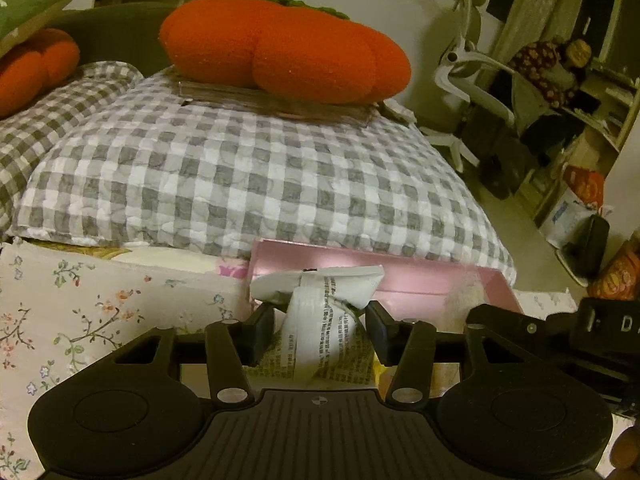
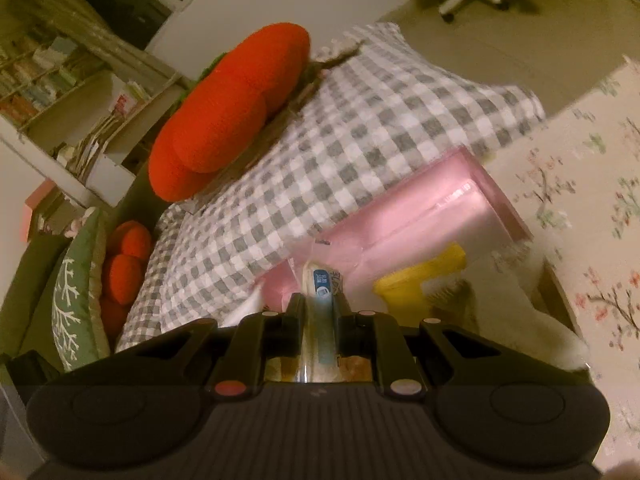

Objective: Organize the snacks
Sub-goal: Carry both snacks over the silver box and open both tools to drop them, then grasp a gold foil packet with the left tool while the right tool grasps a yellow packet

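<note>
Overhanging pink box (image 1: 420,276) rim, packets gripped.

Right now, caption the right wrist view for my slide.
Right gripper shut on a slim blue-and-white snack packet, poised over the pink box beside the checked quilt.

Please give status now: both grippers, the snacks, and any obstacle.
Left gripper around white snack packet, pads not pressing. Right gripper shut on blue-labelled packet. Pink box just ahead. Checkered quilt close behind box.
</note>
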{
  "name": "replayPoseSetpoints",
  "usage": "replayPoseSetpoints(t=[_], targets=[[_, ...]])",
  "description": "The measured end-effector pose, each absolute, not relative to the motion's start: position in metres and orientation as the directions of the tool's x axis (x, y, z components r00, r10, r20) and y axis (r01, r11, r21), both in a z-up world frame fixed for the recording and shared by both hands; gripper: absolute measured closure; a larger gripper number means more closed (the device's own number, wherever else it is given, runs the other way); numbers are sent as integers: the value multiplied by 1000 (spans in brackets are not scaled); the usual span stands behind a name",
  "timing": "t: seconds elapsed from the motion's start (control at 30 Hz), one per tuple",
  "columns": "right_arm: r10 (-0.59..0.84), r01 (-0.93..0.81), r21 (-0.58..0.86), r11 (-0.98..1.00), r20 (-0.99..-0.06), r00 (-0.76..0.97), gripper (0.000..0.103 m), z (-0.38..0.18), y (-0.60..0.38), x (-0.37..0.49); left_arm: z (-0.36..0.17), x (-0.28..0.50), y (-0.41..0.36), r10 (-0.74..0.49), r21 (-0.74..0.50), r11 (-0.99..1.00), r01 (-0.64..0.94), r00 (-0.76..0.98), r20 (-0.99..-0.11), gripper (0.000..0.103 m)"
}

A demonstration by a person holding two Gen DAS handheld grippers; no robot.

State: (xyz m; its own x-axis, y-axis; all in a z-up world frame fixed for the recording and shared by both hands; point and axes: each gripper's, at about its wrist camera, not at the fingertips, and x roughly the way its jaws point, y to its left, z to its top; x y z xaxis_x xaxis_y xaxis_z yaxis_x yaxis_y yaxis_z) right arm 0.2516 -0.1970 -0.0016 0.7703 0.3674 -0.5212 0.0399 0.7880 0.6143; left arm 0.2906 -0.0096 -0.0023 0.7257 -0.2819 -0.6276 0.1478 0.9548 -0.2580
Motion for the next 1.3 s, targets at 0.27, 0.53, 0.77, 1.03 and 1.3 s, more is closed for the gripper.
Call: replayPoseSetpoints(t=[0.27, 0.53, 0.77, 1.03, 1.3], targets=[[351, 56, 652, 756, -476, 806, 77, 13, -208, 242, 17, 283, -4, -304, -287, 945, 155, 740, -600, 31], [347, 56, 650, 758, -475, 809, 69, 30, -219, 220, 40, 256, 9, -329, -333, 931, 150, 740, -586, 31], [324, 37, 592, 805, -491, 809, 65, 47, -220, 198, 47, 225, 14, -310, -308, 941, 139, 720, -621, 31], [284, 17, 461, 887, -574, 768, 58, 50, -214, 173, 41, 180, 27, -284, -281, 953, 116, 672, -684, 31], [265, -31, 361, 932, -621, 738, 48, 55, -204, 146, 34, 135, 25, -257, -237, 964, 117, 627, -735, 27]])
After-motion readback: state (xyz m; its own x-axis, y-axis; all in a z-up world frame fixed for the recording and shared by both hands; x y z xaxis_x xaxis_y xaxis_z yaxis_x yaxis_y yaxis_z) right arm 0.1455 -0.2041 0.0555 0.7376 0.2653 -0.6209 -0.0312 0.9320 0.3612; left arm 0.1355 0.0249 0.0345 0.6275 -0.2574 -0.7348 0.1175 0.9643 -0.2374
